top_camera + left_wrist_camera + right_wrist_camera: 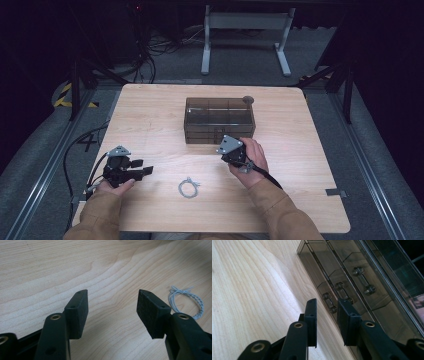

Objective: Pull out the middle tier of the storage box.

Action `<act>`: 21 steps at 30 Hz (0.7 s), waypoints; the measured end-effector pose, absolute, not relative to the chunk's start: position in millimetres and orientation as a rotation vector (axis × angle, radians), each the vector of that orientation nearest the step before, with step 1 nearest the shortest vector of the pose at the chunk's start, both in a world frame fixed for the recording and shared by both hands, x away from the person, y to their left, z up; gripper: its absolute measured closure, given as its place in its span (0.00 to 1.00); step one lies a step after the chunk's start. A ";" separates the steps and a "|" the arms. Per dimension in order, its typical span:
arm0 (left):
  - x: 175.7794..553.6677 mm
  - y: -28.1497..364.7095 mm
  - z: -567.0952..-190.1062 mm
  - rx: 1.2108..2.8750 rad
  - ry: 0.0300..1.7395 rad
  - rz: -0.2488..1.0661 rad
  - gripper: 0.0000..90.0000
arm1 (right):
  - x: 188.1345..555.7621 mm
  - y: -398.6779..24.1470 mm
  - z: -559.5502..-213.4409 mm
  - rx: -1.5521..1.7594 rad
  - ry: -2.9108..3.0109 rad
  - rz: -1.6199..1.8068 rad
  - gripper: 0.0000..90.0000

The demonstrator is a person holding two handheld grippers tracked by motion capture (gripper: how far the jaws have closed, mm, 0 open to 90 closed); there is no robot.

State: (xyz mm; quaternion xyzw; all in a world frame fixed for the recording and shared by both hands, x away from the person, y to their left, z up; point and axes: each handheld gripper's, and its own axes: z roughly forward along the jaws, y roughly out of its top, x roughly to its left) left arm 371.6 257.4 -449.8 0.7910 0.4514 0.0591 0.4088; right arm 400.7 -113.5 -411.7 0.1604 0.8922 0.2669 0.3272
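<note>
A smoky see-through drawer box stands at the middle of the wooden table. Its drawer fronts carry small bar handles. My right gripper is at the box's front face. In the right gripper view its jaws stand partly apart, and the lowest drawer's handle sits just at their tips; the pads are not pressing on it. A small coil of grey wire lies near the front of the table. My left gripper rests to the left of the wire coil, its jaws wide open over bare wood.
A dark round disc sits at the box's back right corner. Beyond the table's far edge stand a white metal frame and tangled cables on the floor. A strip of tape marks the table's right front.
</note>
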 end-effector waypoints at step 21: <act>371.3 257.3 -449.8 1.996 1.138 0.155 0.48 | 395.5 -92.6 -425.3 0.231 2.227 0.476 0.84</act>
